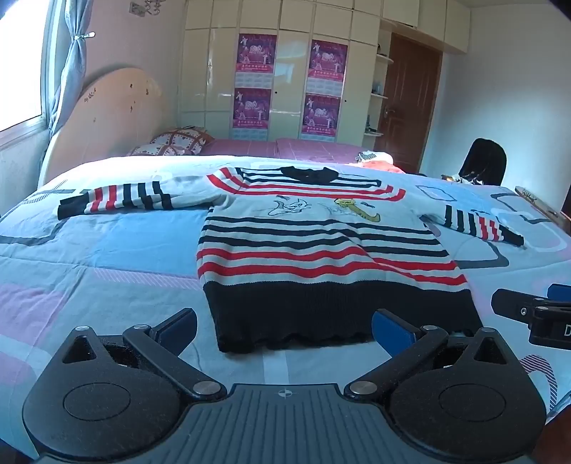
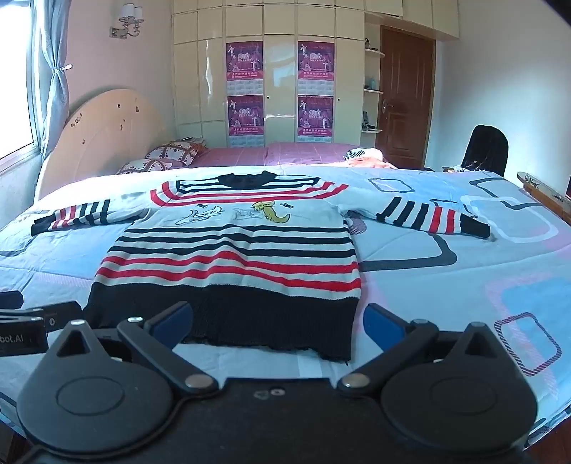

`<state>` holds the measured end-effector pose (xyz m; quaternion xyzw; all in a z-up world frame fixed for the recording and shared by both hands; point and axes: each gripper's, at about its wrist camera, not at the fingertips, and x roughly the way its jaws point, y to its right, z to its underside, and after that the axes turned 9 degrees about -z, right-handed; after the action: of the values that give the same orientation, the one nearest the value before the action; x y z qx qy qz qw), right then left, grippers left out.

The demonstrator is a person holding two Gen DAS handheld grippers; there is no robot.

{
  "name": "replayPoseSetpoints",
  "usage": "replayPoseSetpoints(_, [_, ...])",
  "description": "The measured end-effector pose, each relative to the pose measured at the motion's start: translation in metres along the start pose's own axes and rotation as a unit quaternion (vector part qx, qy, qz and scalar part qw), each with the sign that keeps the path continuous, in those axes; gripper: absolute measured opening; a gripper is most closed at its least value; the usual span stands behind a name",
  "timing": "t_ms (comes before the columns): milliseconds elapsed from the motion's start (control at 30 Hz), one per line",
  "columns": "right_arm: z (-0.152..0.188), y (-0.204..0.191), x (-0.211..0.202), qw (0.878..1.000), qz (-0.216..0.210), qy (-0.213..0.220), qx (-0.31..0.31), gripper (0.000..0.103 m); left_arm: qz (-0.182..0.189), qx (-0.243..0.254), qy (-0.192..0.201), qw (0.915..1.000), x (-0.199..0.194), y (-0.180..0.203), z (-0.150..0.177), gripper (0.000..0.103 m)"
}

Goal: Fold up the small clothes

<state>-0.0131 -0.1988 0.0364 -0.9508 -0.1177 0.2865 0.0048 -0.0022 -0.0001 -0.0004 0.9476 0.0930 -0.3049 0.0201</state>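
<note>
On the bed (image 1: 107, 250), a striped sweater (image 1: 314, 242) lies flat, sleeves spread.

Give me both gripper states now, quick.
Left gripper: open, holding nothing, near the sweater hem.
Right gripper: open, holding nothing.

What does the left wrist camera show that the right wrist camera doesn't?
Only the left wrist view shows the right gripper at its right edge. Only the right wrist view shows the wall lamp and the left gripper at its left edge. Both show the striped sweater lying flat on the bedspread, sleeves spread, and their own open jaws near its black hem.
</note>
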Motion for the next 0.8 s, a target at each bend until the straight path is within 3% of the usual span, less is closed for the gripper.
replayPoseSetpoints(800, [-0.0019, -0.0005, 0.0000, 1.000, 0.003, 0.001, 0.001, 0.102, 0.000, 0.001, 0.003, 1.0000, 0.0029, -0.0018, -0.0005, 0.103])
